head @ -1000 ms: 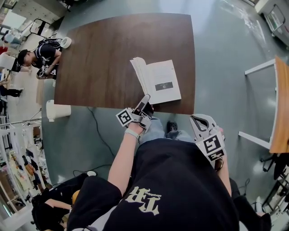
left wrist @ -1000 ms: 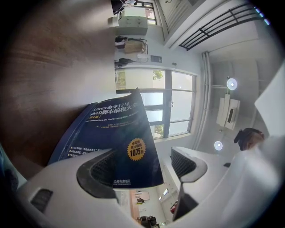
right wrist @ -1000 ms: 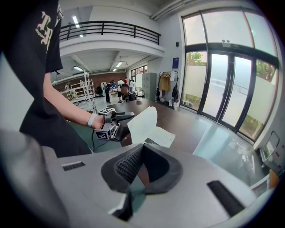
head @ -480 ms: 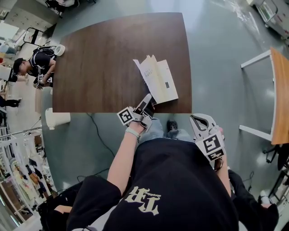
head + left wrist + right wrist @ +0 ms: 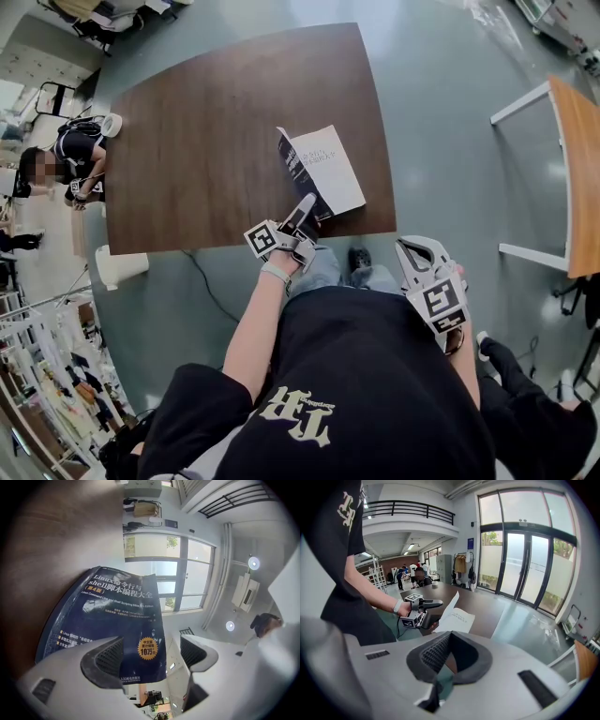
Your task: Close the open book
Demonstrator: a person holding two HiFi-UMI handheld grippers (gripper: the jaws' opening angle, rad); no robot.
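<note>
A: Book (image 5: 343,191) – where is it, and what are the grippers doing?

B: Near to far. Right gripper (image 5: 419,253) is up by the person's torso, off the tabletop (image 5: 206,131). Its fingers (image 5: 433,654) are pressed together with nothing between them. Left gripper (image 5: 304,208) sits at the near tabletop edge with its fingers (image 5: 108,658) spread. The lower corner of the dark blue front cover (image 5: 108,606) is in the gap (contact with the pads: can't tell).

A: So the cover's up?

B: Yes. It stands roughly on edge, hinged along the book's left side, over the white title page (image 5: 328,165). Book lies flat near the tabletop's near-right corner. Farther out, a person (image 5: 75,155) sits at the far-left corner. A wood-topped table (image 5: 574,178) stands well apart on the right.
</note>
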